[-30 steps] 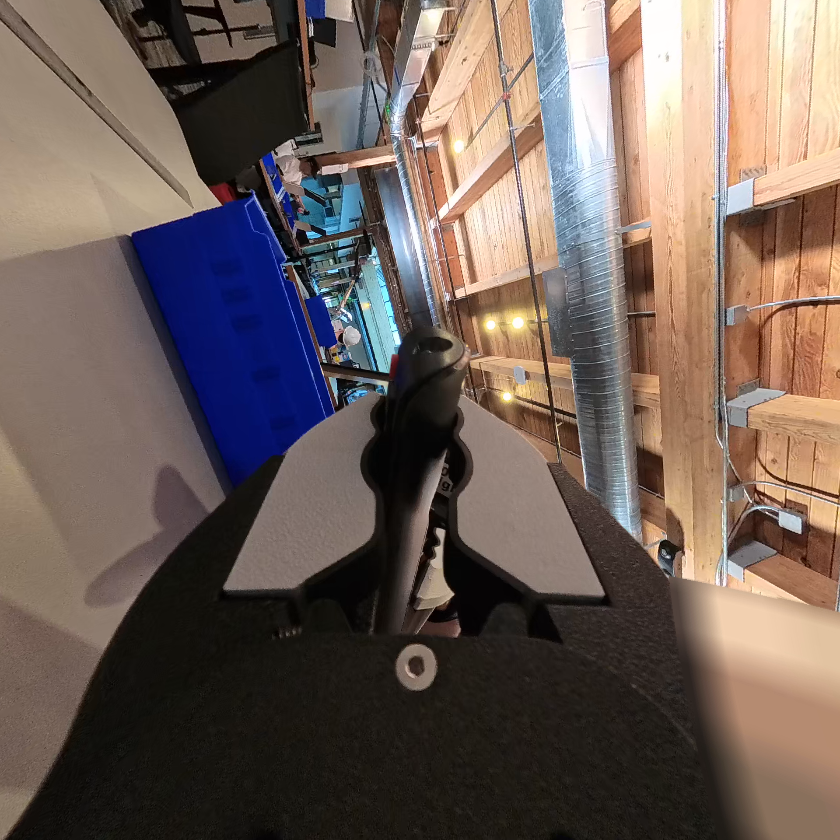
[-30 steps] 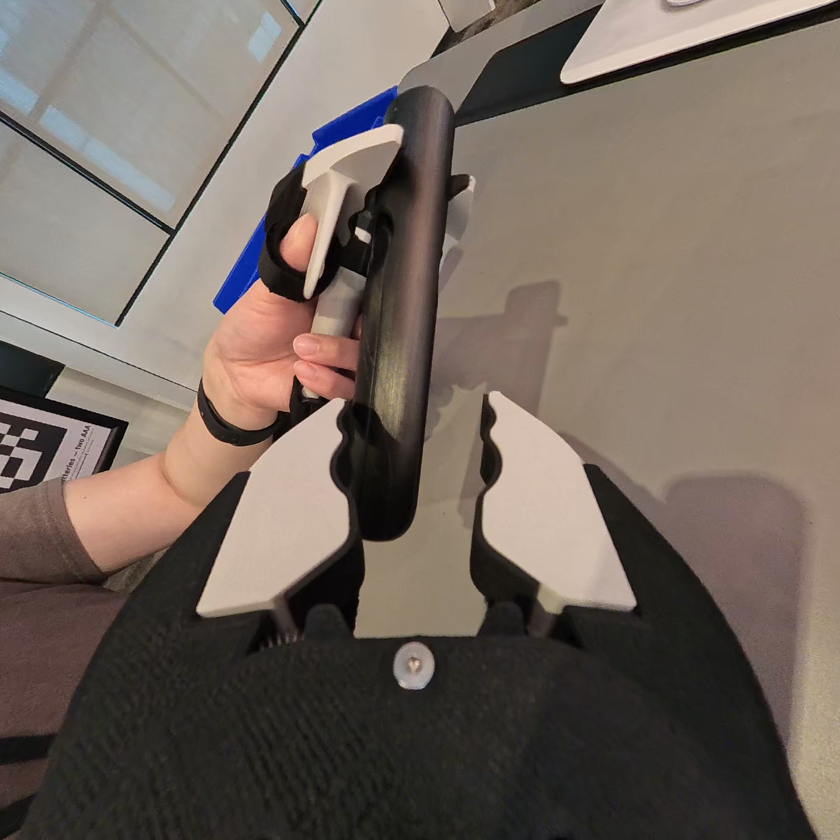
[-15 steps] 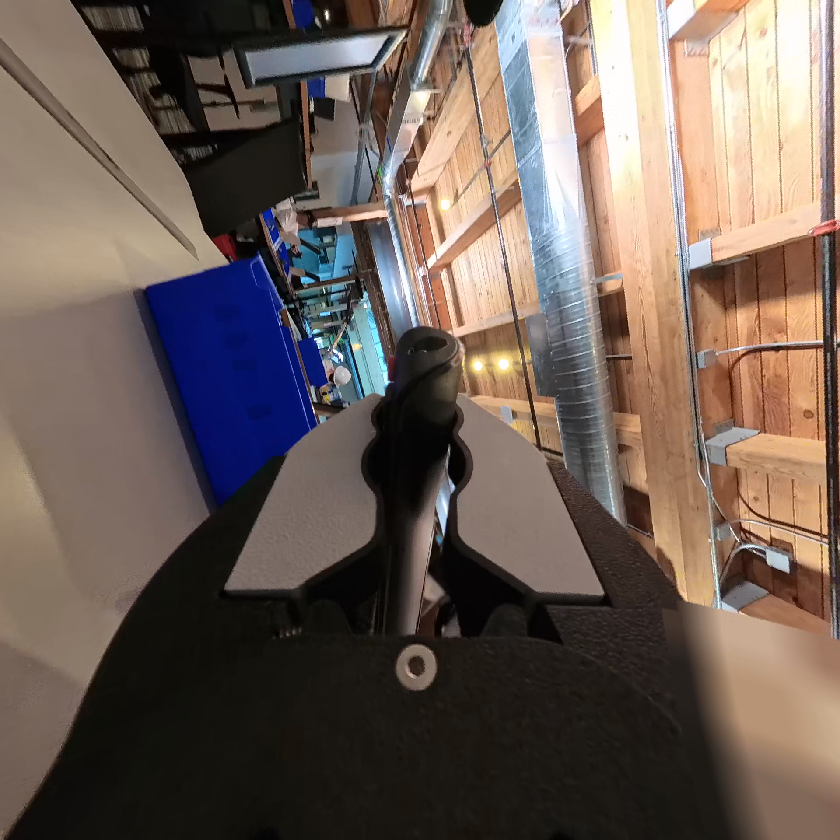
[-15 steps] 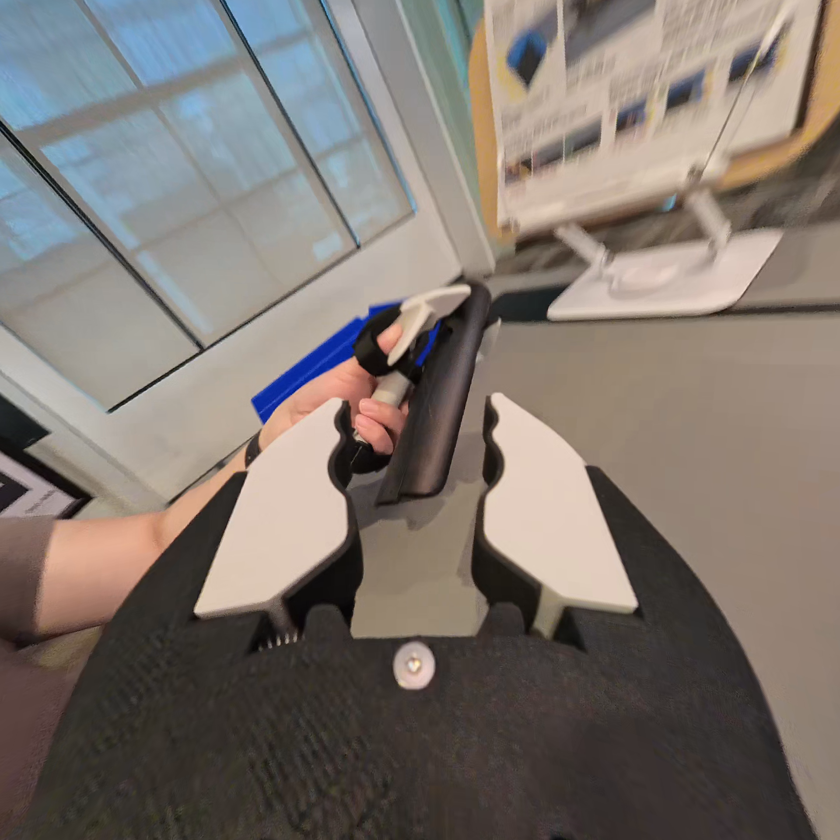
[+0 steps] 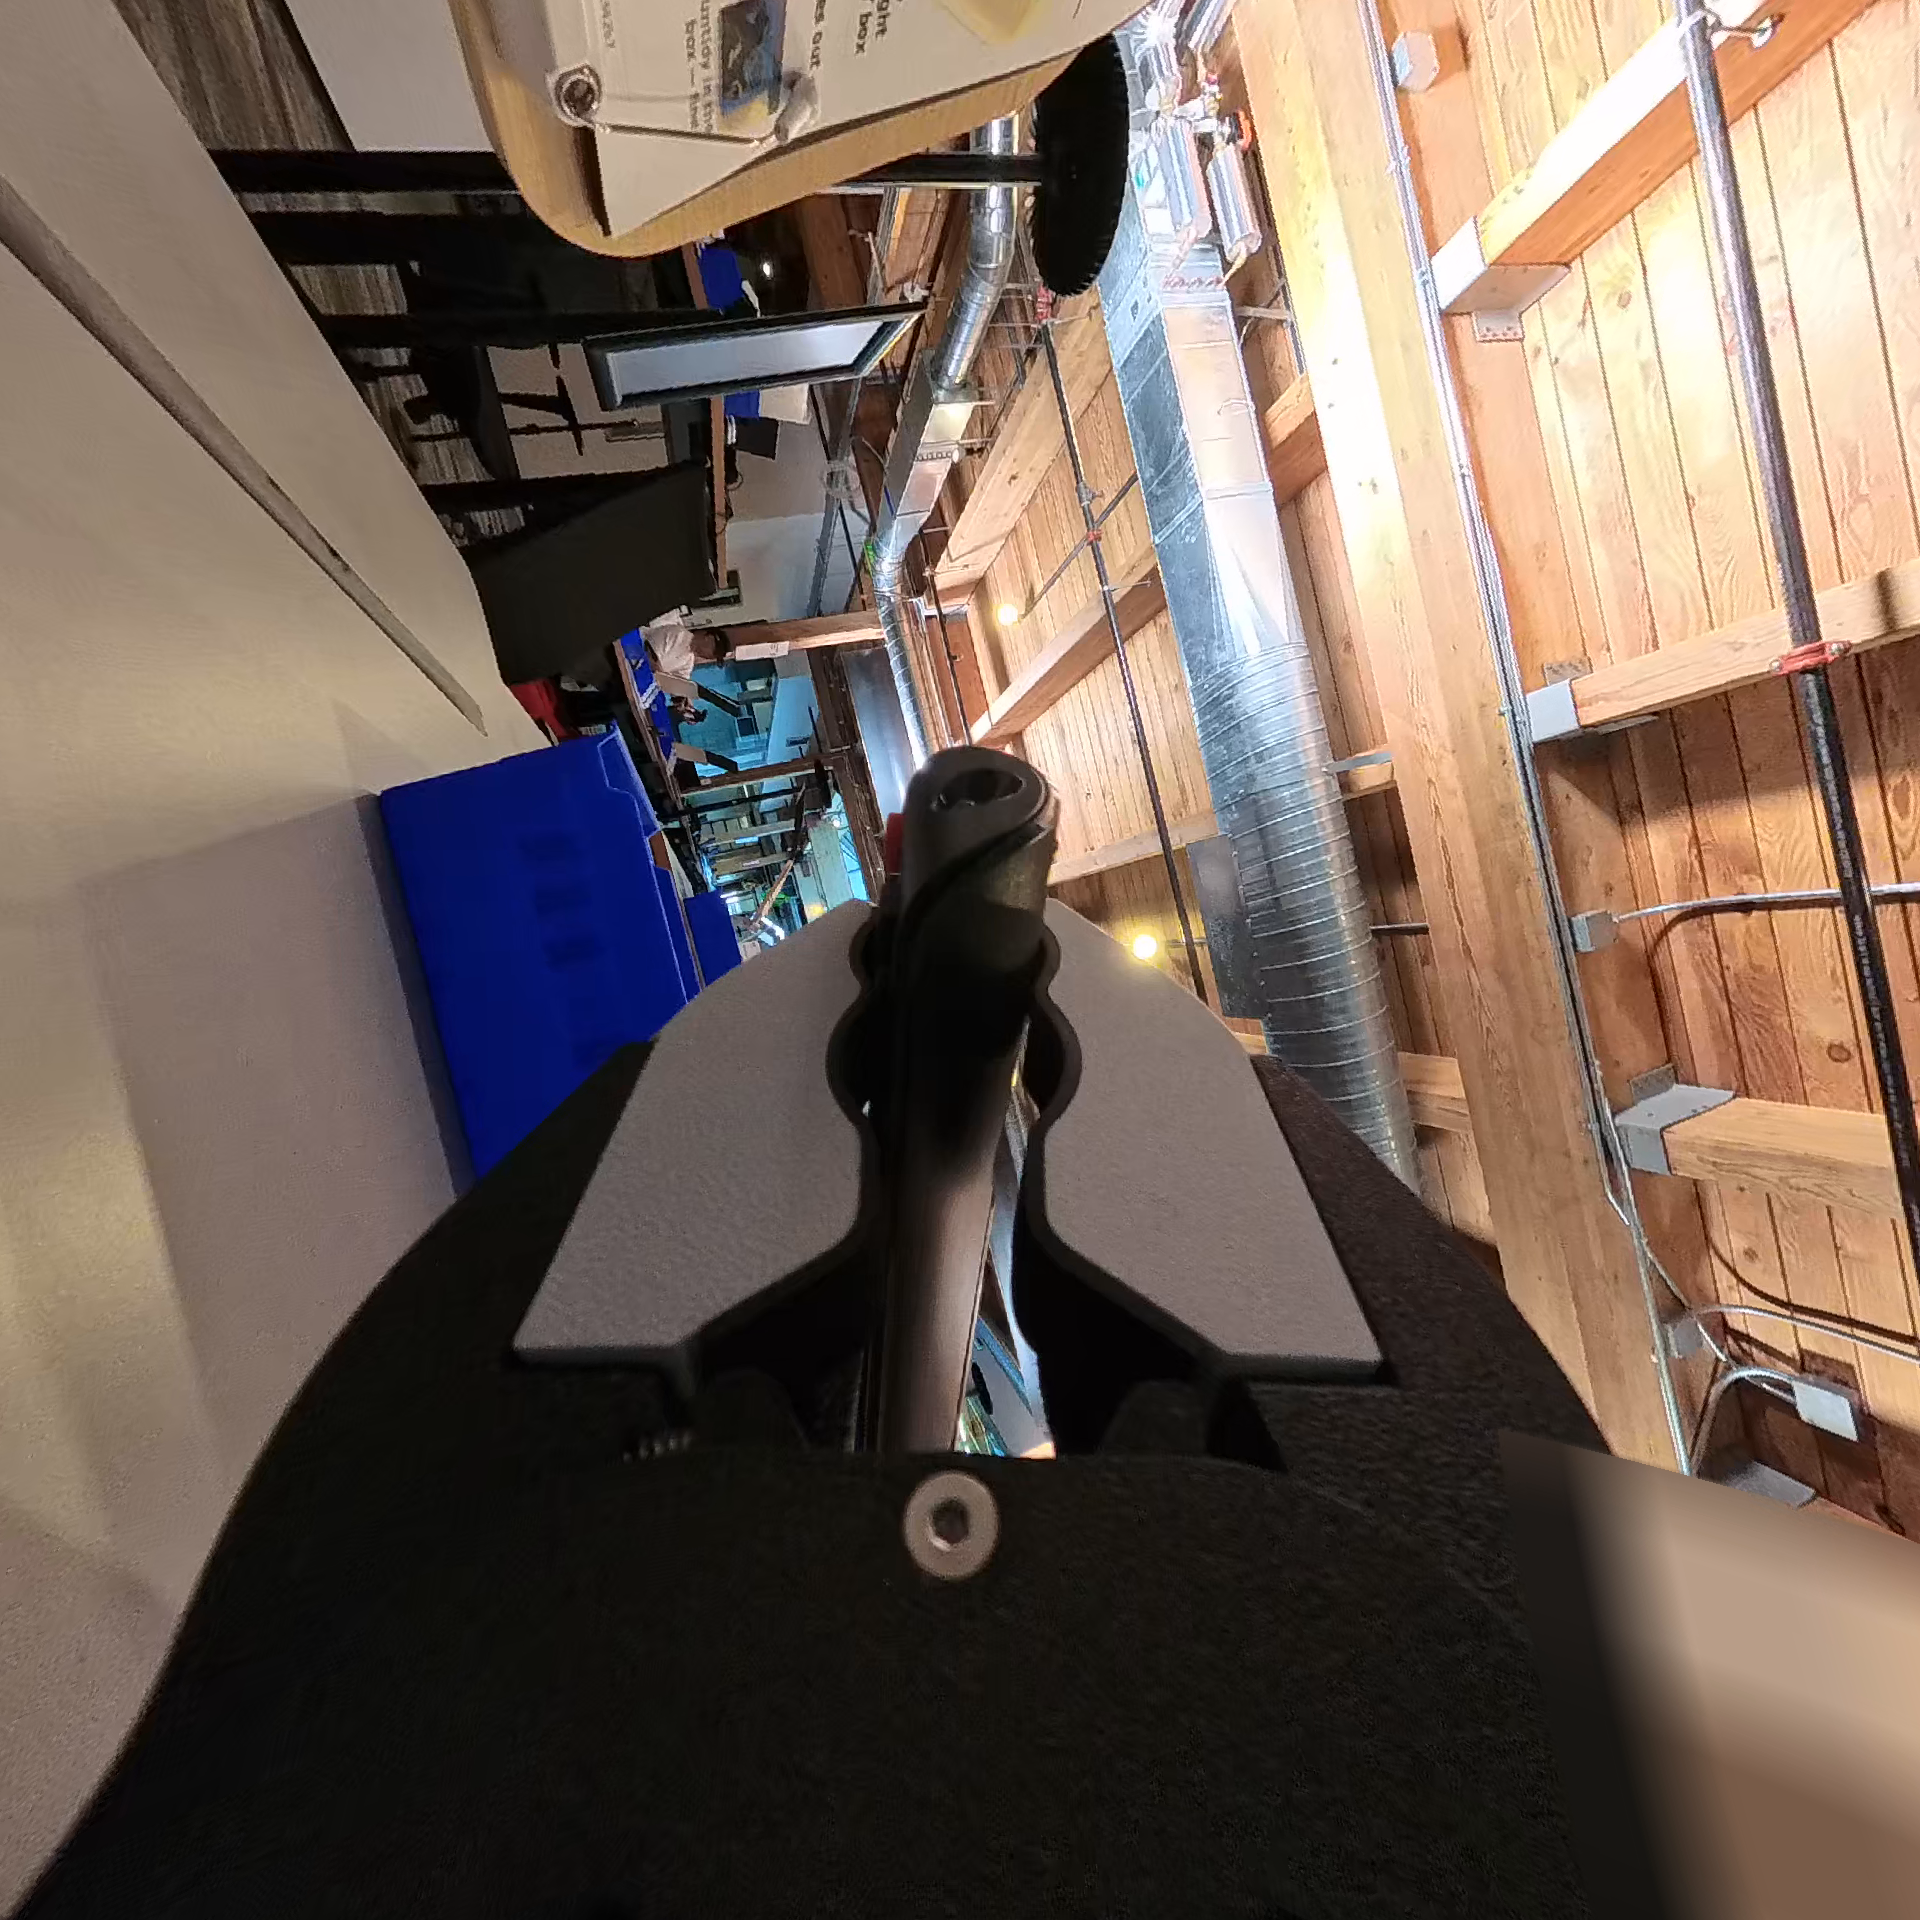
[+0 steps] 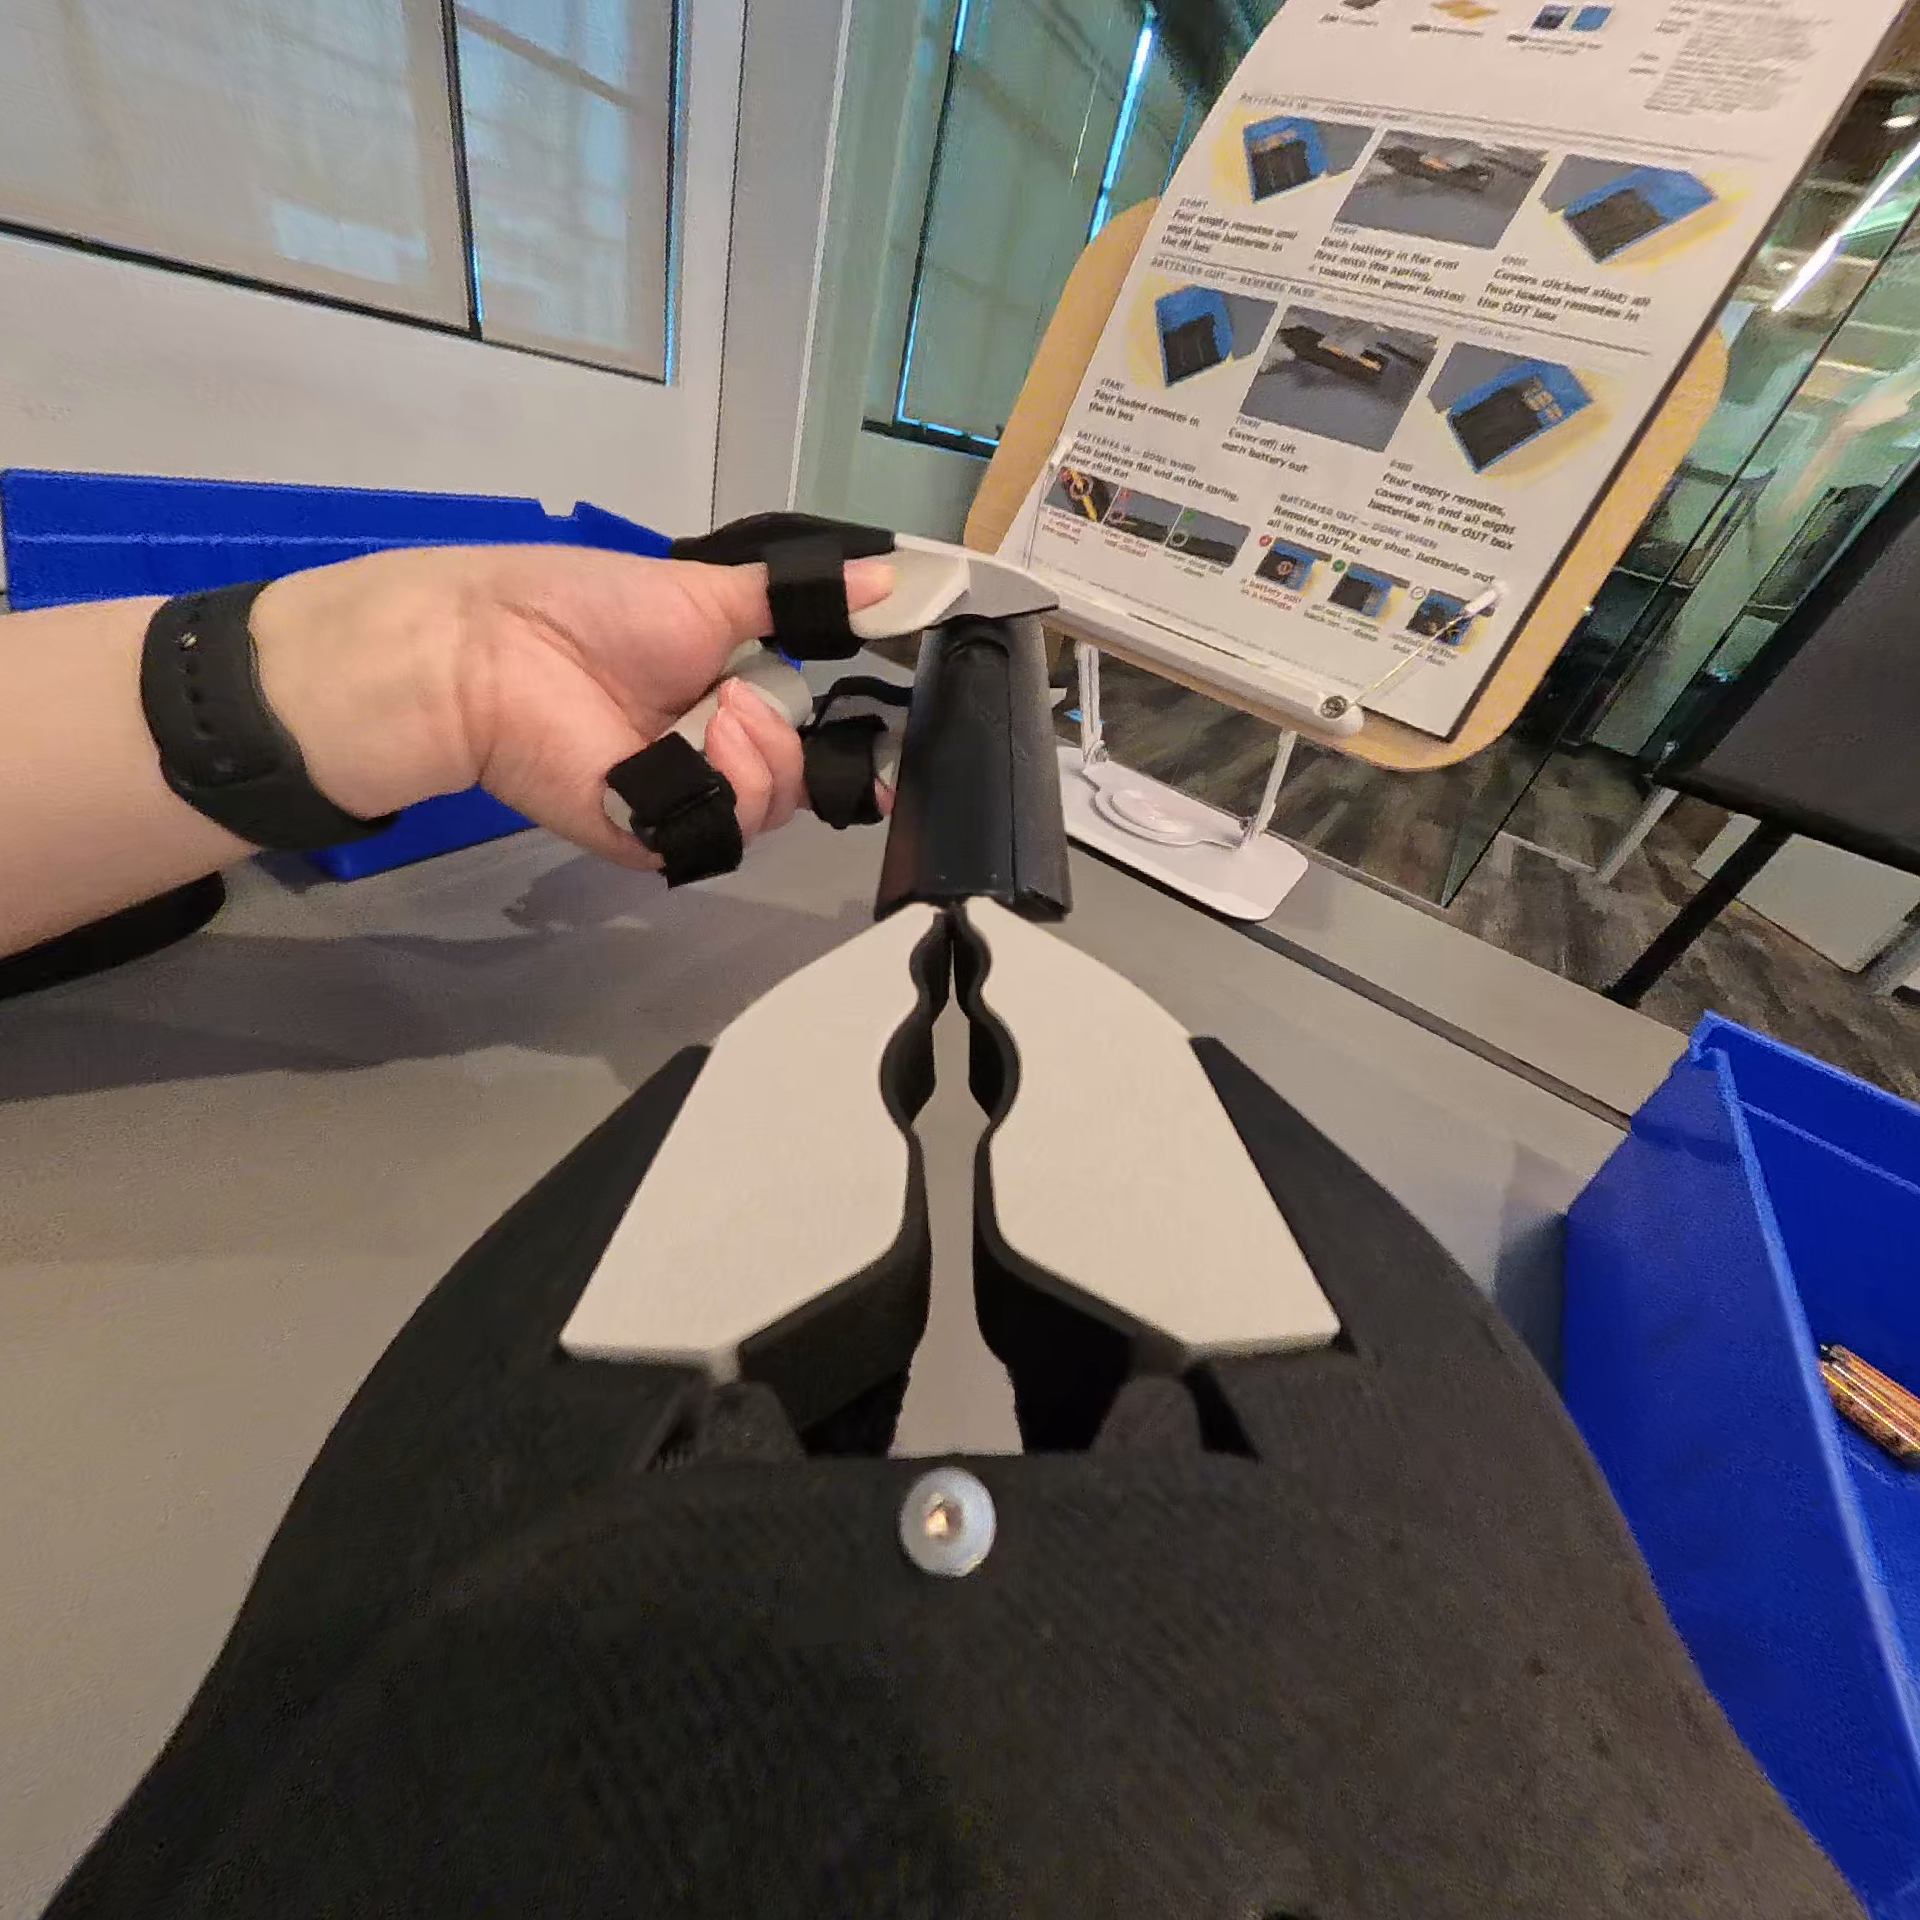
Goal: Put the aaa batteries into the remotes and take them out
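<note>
Left wrist view: remote (image 5: pixel 961 997) lengthwise between jaws

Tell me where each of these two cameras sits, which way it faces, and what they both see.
Left wrist view: sits on the left hand-held gripper, rolled sideways, looking past a blue bin toward a wooden ceiling; its fingers are clamped on a black remote.
Right wrist view: sits on the right hand-held gripper, looking level across the grey table at an instruction board; its fingers are shut just below the remote's end, and the person's left hand shows.
Shared: the remote and the left hand-held gripper on it.
</note>
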A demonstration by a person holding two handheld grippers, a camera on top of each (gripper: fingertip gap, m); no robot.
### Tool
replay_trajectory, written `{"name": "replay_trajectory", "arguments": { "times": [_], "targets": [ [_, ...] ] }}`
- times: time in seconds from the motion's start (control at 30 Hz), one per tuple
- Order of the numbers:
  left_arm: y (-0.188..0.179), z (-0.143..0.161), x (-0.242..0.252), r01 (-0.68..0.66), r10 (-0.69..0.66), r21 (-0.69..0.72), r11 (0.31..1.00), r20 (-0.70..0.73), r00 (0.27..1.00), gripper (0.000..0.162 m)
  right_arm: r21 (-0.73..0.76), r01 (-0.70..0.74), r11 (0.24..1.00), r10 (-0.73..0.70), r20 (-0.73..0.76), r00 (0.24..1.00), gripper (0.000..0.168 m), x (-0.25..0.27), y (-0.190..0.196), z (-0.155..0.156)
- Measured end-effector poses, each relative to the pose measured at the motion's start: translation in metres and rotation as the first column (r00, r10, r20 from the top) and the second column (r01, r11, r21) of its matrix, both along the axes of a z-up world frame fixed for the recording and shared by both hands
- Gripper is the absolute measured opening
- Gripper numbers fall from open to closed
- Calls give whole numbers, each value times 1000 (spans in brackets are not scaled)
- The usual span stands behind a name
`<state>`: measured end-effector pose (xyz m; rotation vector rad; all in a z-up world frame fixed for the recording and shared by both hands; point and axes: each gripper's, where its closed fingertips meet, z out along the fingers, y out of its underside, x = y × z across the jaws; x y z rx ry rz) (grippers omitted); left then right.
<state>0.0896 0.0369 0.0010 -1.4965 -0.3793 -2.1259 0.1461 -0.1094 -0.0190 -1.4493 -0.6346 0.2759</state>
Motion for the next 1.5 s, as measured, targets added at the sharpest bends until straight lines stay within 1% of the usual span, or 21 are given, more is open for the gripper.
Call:
{"name": "replay_trajectory", "arguments": {
  "times": [0.3,0.83,1.37,1.43,1.5],
  "targets": [
    [-1,0,3,16,-16,-9,1000,9,1000,24,-10,13,1000,-13,6,1000,2,-3,8,-2],
    [-5,-2,9,27,-27,11,1000,-13,1000,24,-23,36,999,-35,31,999,2,0,7,-7],
    [-10,0,15,23,-20,71,997,-40,999,23,-49,68,996,-66,53,996,1,6,6,-14],
    [-12,1,18,39,-35,89,995,-52,998,23,-49,65,997,-62,61,996,1,4,6,-15],
    [-12,2,17,30,-25,87,996,-52,998,23,-41,86,995,-83,75,994,1,5,7,-15]
  ]
}}
